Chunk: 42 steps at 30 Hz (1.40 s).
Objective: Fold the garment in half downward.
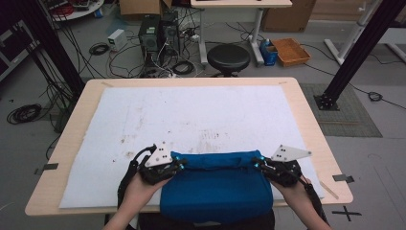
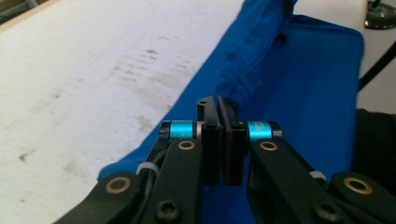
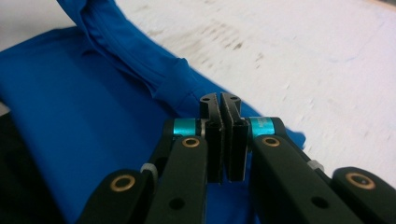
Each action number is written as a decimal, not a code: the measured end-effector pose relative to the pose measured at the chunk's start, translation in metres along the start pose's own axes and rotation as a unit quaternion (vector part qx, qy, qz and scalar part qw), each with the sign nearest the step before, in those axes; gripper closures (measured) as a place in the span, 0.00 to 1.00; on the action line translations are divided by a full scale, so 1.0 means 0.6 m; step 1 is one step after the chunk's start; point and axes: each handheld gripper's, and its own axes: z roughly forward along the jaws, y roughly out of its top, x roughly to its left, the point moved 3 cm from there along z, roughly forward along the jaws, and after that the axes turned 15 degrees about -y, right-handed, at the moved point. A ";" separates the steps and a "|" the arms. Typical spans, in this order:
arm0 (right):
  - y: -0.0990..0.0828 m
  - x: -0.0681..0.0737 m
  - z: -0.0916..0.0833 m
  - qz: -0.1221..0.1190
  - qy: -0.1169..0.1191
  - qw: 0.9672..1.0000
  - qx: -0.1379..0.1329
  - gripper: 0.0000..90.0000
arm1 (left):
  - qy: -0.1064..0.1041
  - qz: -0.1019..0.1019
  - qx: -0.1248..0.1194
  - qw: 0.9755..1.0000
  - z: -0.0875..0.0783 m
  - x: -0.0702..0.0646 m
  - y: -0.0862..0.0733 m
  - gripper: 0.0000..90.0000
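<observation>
The left gripper (image 1: 178, 164) is seen with its jaws pressed together on the left end of a blue garment (image 1: 215, 184), and the right gripper (image 1: 259, 165) is likewise closed on the right end; in each gripper view the jaws are shown pinched flat on blue cloth (image 2: 299, 84). Between the two grippers the folded garment is stretched, its bunched upper edge running straight from one to the other. Nearer than the grippers, the garment's lower part is draped over the near edge of the table (image 1: 306, 112) toward the person. Each gripper is held by a hand (image 1: 139, 189) entering from below, the other hand (image 1: 299, 191) on the right.

Beyond the grippers, a white stained sheet (image 1: 191, 115) is spread over most of the table, and wide bare room is left on it ahead of both grippers up to the far edge. Outward of the left gripper, open sheet is found up to its left edge; outward of the right gripper, a narrower strip of sheet and bare wood is left before the table's right edge. Past the far edge, a round black stool (image 1: 229, 57) is seen on the floor.
</observation>
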 end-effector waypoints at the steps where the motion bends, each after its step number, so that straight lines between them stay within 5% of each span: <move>1: -0.006 0.003 -0.004 -0.002 0.003 1.000 0.002 0.99 | -0.004 0.002 0.003 1.000 0.001 -0.006 -0.004 0.98; 17: -0.072 0.047 -0.030 -0.051 0.027 0.997 0.055 0.97 | -0.041 0.016 0.069 0.997 0.022 -0.057 -0.063 0.97; 27: -0.064 0.044 -0.040 -0.045 0.031 0.997 0.046 0.90 | -0.065 0.026 0.074 0.995 0.020 -0.071 -0.062 0.82; 32: -0.048 0.043 -0.029 -0.047 0.013 0.998 0.036 0.81 | -0.021 0.008 0.055 0.998 0.021 -0.053 -0.051 0.76; 35: -0.035 0.021 -0.014 -0.015 -0.010 0.999 0.027 0.75 | 0.019 -0.024 0.023 0.999 0.015 -0.020 -0.041 0.70; 38: -0.023 -0.012 0.008 0.026 -0.041 0.999 0.022 0.70 | 0.057 -0.058 0.000 0.997 0.010 0.019 -0.035 0.66; 42: -0.016 -0.054 0.046 0.080 -0.063 0.994 0.038 0.64 | 0.079 -0.108 -0.006 0.991 0.015 0.066 -0.036 0.63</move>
